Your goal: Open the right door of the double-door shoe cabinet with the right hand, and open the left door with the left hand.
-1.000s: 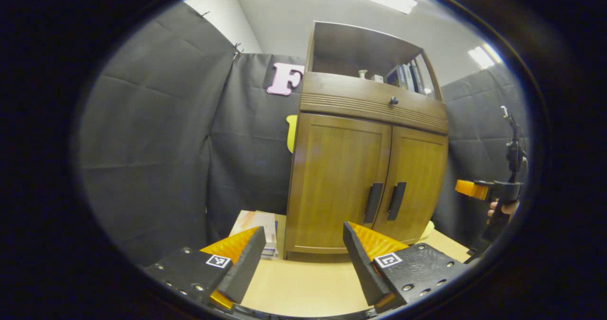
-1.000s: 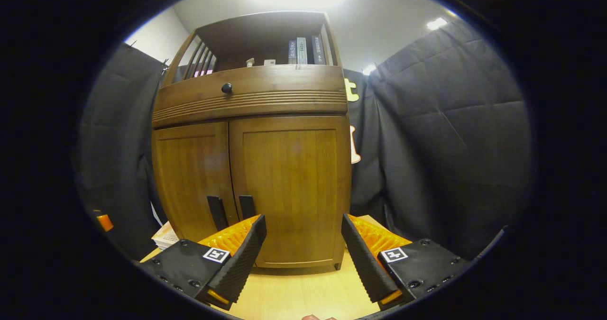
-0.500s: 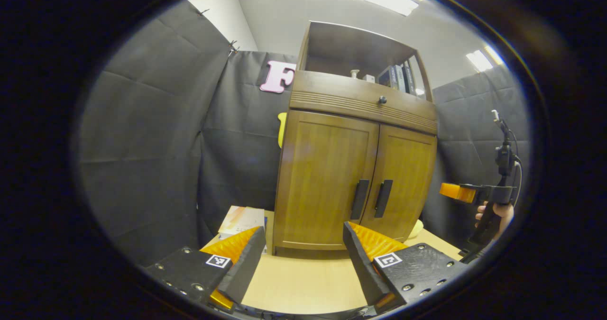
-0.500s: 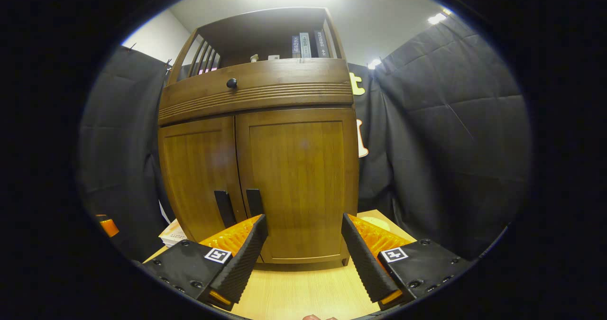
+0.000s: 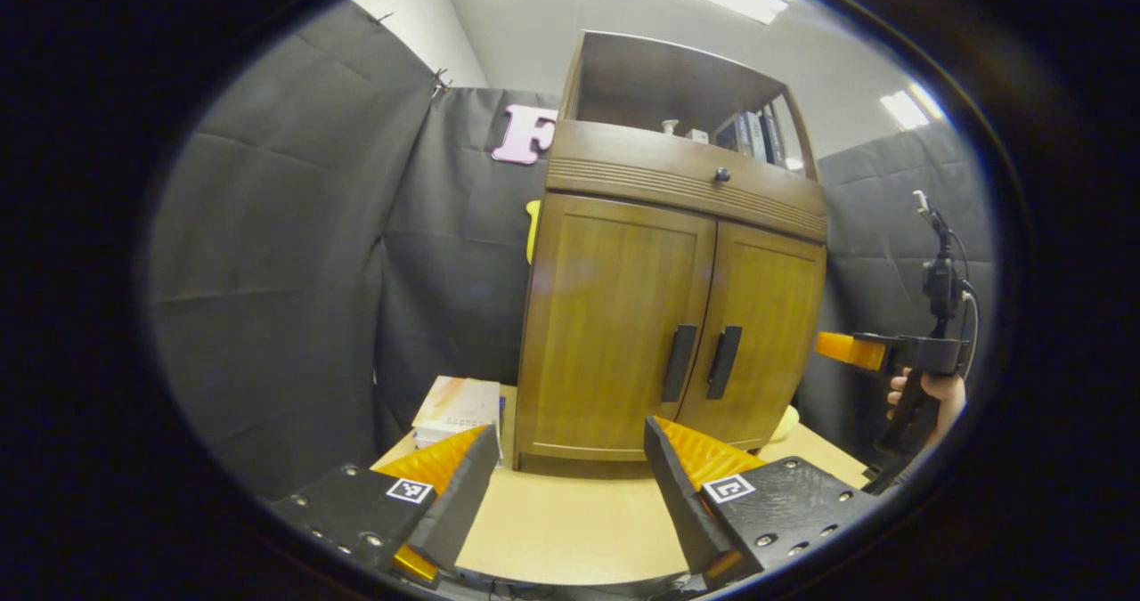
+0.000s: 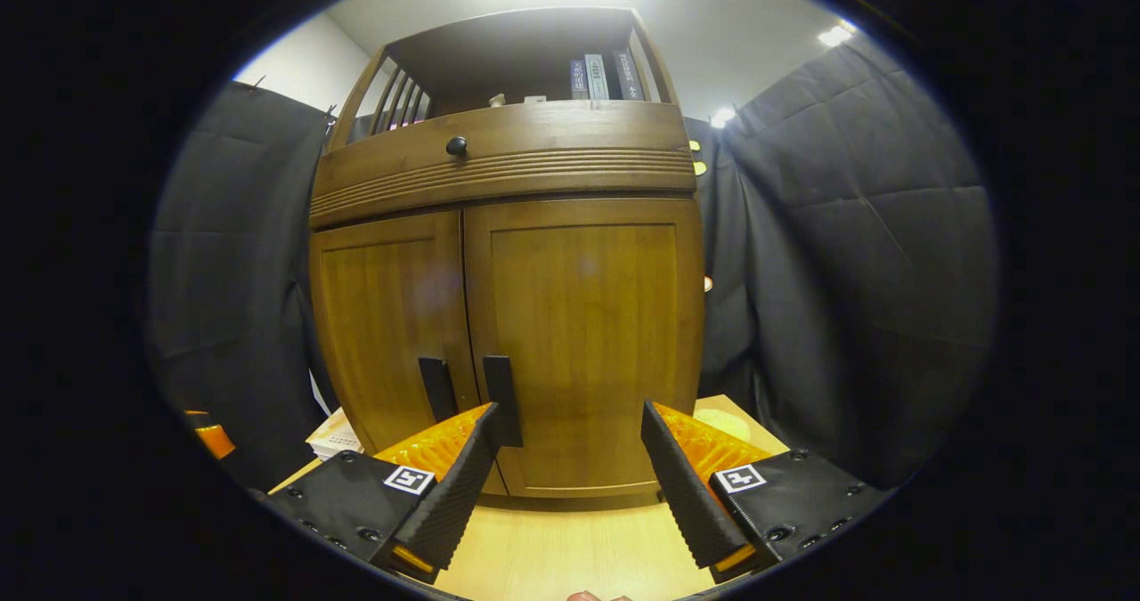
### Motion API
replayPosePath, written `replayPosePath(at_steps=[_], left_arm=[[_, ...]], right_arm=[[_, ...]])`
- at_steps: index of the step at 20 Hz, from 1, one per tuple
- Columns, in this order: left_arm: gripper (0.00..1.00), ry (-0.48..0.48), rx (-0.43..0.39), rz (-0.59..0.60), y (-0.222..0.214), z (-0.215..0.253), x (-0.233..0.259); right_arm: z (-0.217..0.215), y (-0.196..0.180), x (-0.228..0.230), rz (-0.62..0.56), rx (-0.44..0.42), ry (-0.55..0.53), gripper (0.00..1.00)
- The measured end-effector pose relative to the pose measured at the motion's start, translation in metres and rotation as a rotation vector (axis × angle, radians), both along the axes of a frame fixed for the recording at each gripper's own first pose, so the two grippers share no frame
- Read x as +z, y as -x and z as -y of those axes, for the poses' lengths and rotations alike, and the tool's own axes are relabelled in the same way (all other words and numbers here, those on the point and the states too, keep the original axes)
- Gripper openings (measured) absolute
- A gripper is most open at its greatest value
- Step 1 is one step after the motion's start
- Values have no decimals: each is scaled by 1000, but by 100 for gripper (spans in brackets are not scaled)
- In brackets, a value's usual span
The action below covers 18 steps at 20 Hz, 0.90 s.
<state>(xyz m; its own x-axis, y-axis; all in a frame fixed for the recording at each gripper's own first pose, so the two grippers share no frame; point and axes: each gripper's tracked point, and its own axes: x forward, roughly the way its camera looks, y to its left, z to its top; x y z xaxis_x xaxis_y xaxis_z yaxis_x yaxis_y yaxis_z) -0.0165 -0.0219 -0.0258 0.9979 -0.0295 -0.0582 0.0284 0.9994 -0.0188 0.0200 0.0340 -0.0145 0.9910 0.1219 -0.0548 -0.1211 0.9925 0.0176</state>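
A brown wooden shoe cabinet point(image 5: 668, 254) point(image 6: 508, 316) stands on a light wooden table, both doors closed. Two dark vertical handles meet at its middle: the left door handle point(image 5: 679, 363) point(image 6: 437, 388) and the right door handle point(image 5: 723, 361) point(image 6: 501, 387). My left gripper point(image 5: 570, 485) hovers open over the table, short of the left door. My right gripper point(image 6: 570, 481) is open in front of the right door, its left finger just below the right handle. In the left gripper view the right gripper point(image 5: 859, 352) shows off to the cabinet's right, held by a hand point(image 5: 926, 392).
A drawer with a round knob point(image 6: 456, 146) and an open shelf with books point(image 6: 597, 76) top the cabinet. A stack of books point(image 5: 456, 405) lies on the table point(image 5: 570, 530) left of the cabinet. Black cloth walls surround the booth.
The right gripper has come closer to the right door, and the handles now sit nearer its left finger. The left gripper has shifted slightly; the cabinet stays closed.
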Motion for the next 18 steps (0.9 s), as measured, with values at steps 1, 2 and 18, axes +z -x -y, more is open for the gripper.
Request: replayPosePath(at_steps=[1,2,18], left_arm=[[92,-4,2,-3,0,0,0],[92,-5,1,-8,-1,1,-3],[92,-25,76,-39,-5,8,-10]], right_arm=[[-4,-4,1,-4,8,-9,99],[-8,-9,4,-6,13,-20,99],[-68,-107,4,-44,98,-91,98]])
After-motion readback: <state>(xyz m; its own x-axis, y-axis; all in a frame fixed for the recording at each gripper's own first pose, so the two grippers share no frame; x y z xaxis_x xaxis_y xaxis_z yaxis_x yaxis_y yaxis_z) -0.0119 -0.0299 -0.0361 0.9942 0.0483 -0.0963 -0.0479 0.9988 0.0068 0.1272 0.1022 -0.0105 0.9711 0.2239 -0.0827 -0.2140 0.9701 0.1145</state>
